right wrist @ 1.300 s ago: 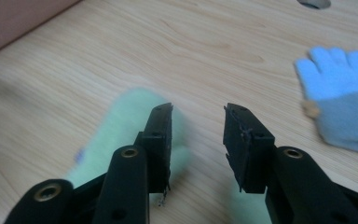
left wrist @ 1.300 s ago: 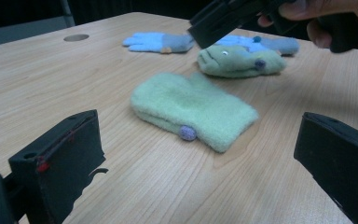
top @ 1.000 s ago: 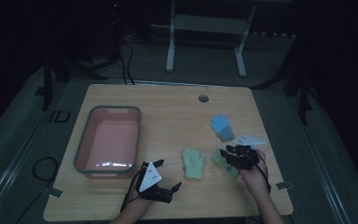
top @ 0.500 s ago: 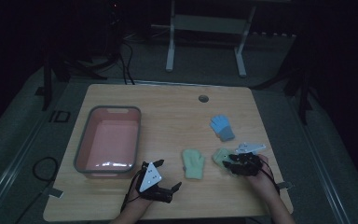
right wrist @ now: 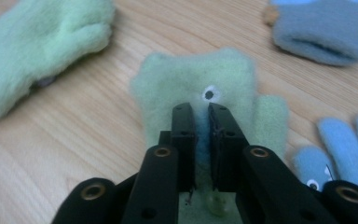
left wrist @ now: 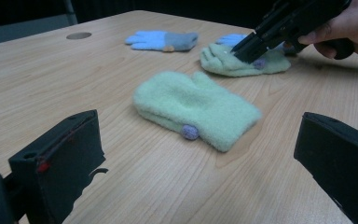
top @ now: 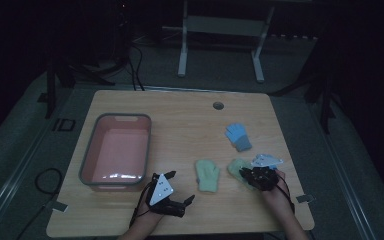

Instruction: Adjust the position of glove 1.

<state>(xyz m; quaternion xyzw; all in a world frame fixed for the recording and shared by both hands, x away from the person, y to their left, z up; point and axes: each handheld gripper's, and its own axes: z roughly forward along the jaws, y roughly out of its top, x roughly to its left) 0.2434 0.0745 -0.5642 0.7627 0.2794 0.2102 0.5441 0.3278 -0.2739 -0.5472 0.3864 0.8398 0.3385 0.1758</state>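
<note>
So the right gripper (right wrist: 200, 112) is sitting down on the fuzzy pale-green mitten with the little googly eye (right wrist: 200, 81), jaws having just been closing and now pinching a fold of its fleece between them. That mitten is lying flat on the light wooden table (top: 180, 115) near the right front edge, just beside a light blue knit glove (right wrist: 340, 144) that's peeking out next to it. The left gripper (top: 180, 192) is resting near the front edge with its jaws wide apart, holding nothing. The second fuzzy green mitten (left wrist: 196, 109) is lying between the two grippers, another blue glove with a grey cuff (top: 238, 136) further back, and the pink plastic tub (top: 87, 150) off to the left.
</note>
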